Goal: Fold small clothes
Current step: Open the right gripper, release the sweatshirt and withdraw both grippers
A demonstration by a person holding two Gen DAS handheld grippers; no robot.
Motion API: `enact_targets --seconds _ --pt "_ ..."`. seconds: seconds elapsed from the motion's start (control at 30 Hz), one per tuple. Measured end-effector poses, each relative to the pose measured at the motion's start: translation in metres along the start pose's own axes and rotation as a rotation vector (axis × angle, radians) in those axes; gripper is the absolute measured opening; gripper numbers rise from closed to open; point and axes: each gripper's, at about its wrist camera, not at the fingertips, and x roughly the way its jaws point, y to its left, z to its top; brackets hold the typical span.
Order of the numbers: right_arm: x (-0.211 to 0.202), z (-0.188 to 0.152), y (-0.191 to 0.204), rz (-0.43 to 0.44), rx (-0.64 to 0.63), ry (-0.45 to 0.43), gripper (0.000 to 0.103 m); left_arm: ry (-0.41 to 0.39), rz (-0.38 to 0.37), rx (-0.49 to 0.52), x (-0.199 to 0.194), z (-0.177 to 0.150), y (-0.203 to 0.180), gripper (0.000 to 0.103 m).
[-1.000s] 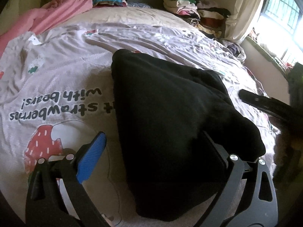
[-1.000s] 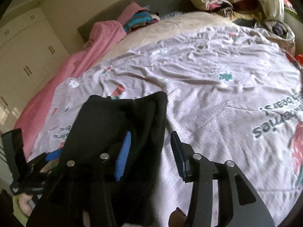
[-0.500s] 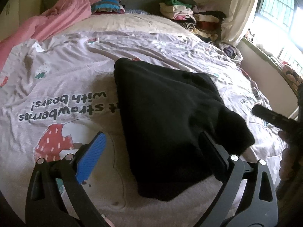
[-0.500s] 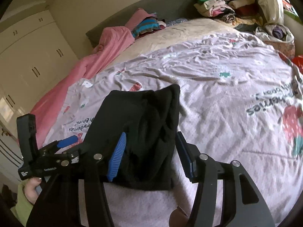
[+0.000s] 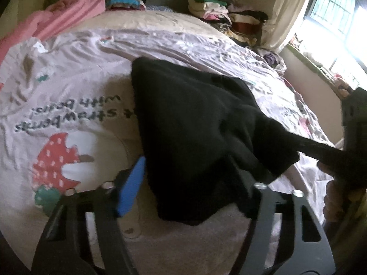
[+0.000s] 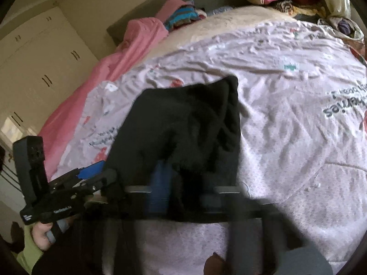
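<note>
A black garment (image 5: 195, 126) lies bunched on the bed's pale printed cover (image 5: 68, 91); it also shows in the right wrist view (image 6: 183, 123). My left gripper (image 5: 190, 178) is open, its blue pad at the garment's near left edge and its right finger under or against the cloth. My right gripper (image 6: 181, 183) is blurred; its jaws stand close together around the garment's near edge, and its finger reaches into the garment in the left wrist view (image 5: 321, 151).
Stacks of folded clothes (image 5: 220, 11) sit at the head of the bed near the curtain. A pink blanket (image 5: 57, 18) lies along the far left side. White wardrobes (image 6: 34, 68) stand beside the bed. A window (image 5: 339, 11) is at right.
Both grippers have moved in on the garment's near edge. The right gripper's jaws have narrowed onto the cloth. The left jaws have also narrowed but stay open.
</note>
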Motion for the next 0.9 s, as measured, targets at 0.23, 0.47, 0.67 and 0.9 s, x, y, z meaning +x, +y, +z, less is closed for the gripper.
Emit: enact_targets --seconds 0.23,0.47,0.67,0.9 --pt "-0.016 -0.011 -0.007 -0.083 -0.013 -0.070 0.003 0.003 -0.005 0.012 -0.002 -0.002 -0.004 0.055" --pt "-0.013 -0.027 -0.004 -0.153 -0.063 -0.074 0.020 0.007 0.007 0.026 -0.002 -0.006 -0.005 0.055" --pt "-0.015 -0.029 -0.005 -0.178 -0.055 -0.080 0.035 0.009 0.007 0.029 -0.003 -0.008 -0.006 0.058" --pt "-0.025 -0.035 -0.001 -0.204 -0.068 -0.103 0.046 -0.004 -0.002 0.029 -0.007 -0.011 -0.007 0.061"
